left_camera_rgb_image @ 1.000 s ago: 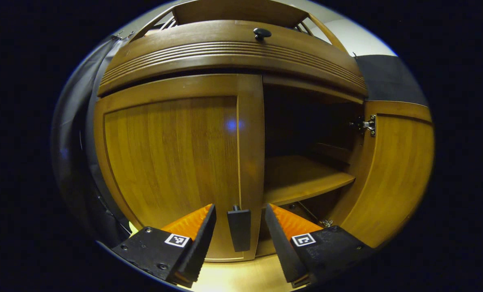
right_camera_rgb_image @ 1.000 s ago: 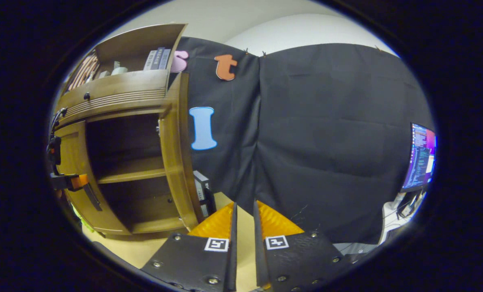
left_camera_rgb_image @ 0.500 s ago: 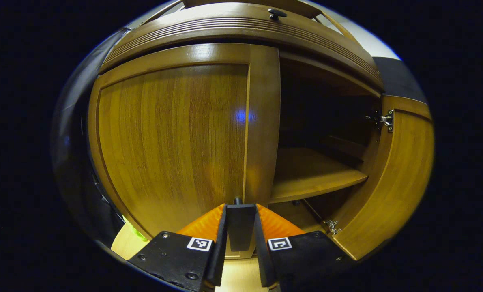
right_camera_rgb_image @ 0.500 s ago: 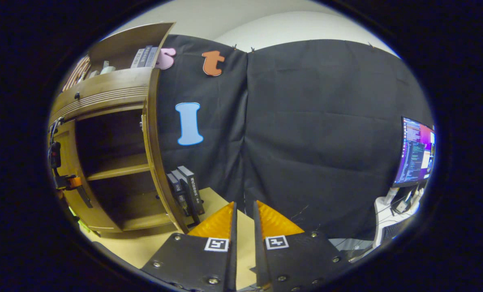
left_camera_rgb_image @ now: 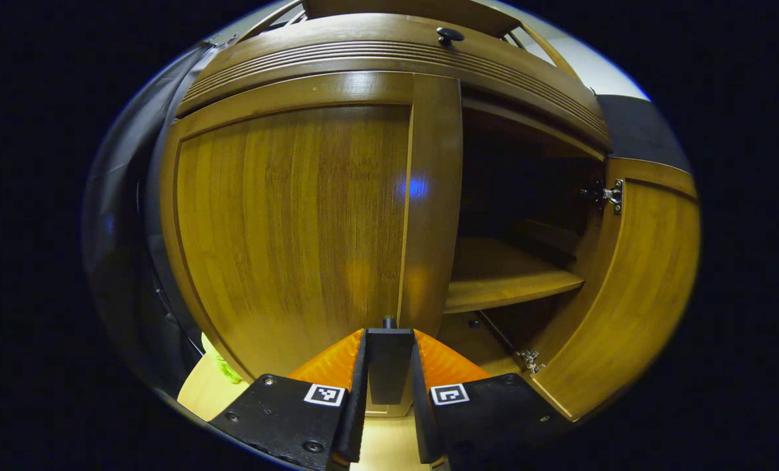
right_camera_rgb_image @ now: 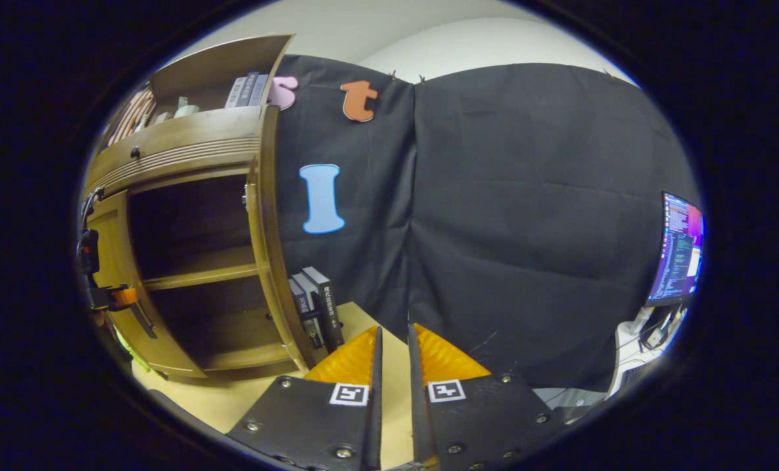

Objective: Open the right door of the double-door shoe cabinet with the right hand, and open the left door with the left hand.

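- In your left gripper view, the booth cloth (left_camera_rgb_image: 124, 216) hangs at the far left, with something bright green (left_camera_rgb_image: 218, 366) low beside the cabinet's bottom corner.
- The left door (left_camera_rgb_image: 291, 222) stands in front of you, its inner edge pulled a little out from the cabinet (left_camera_rgb_image: 389, 59).
- Your left gripper (left_camera_rgb_image: 389, 386) is clamped on the handle (left_camera_rgb_image: 389, 363) at the lower inner edge of that door; both fingers press its sides.
- Right of the handle, the cabinet's inside is dark, with a shelf (left_camera_rgb_image: 507, 278) across it.
- The right door (left_camera_rgb_image: 631, 288) stands swung wide open at the far right, hinges (left_camera_rgb_image: 611, 195) showing on its inner face.
- The pale wooden tabletop (left_camera_rgb_image: 382, 448) shows under your fingers.
- In your right gripper view, the cabinet sits at the left with its right half open; your left gripper (right_camera_rgb_image: 111, 297) shows far off at the left door's edge.
- Books (right_camera_rgb_image: 248, 91) stand on the cabinet's top shelf.
- The right door (right_camera_rgb_image: 271, 248) is seen edge-on, turned fully out.
- More books (right_camera_rgb_image: 317, 307) stand upright on the tabletop (right_camera_rgb_image: 232, 399) just beside that door, against the cloth.
- Your right gripper (right_camera_rgb_image: 392, 386) holds nothing; its fingers stand nearly closed with a narrow slit between them, well apart from the cabinet.
- The cloth wall (right_camera_rgb_image: 533, 222) spans the middle and right, a pale wall above it.
- A lit monitor (right_camera_rgb_image: 680, 248) stands at the far right edge.
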Demonstrator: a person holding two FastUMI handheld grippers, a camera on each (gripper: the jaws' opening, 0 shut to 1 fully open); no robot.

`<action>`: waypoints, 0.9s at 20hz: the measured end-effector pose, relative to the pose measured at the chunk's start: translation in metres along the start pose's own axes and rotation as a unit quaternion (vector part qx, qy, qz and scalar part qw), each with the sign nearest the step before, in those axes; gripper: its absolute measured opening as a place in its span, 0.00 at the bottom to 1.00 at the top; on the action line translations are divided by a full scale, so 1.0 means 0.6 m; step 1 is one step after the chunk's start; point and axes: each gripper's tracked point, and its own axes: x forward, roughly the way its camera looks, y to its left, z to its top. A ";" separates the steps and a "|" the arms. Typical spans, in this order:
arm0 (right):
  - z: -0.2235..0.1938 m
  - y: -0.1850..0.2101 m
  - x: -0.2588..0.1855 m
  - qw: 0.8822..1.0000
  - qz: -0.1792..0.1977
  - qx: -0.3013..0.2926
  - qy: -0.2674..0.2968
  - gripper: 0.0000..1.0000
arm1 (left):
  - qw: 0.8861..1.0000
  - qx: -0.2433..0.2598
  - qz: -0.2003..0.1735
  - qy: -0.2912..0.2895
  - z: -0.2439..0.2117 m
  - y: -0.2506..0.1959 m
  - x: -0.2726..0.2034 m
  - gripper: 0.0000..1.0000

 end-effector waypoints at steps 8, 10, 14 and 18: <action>-0.005 0.060 -0.014 0.998 0.053 -0.019 0.008 0.19 | 1.000 -0.028 -0.005 0.002 -0.019 0.020 -0.081 0.31; -0.005 0.076 -0.019 0.997 0.066 -0.024 0.008 0.19 | 0.999 -0.032 -0.006 -0.001 -0.023 0.026 -0.100 0.36; -0.008 0.116 -0.025 0.995 0.095 -0.031 0.011 0.19 | 0.999 -0.036 -0.007 -0.007 -0.030 0.043 -0.138 0.34; -0.016 0.164 -0.029 0.991 0.128 -0.039 0.014 0.19 | 0.999 -0.045 -0.005 -0.008 -0.037 0.061 -0.171 0.31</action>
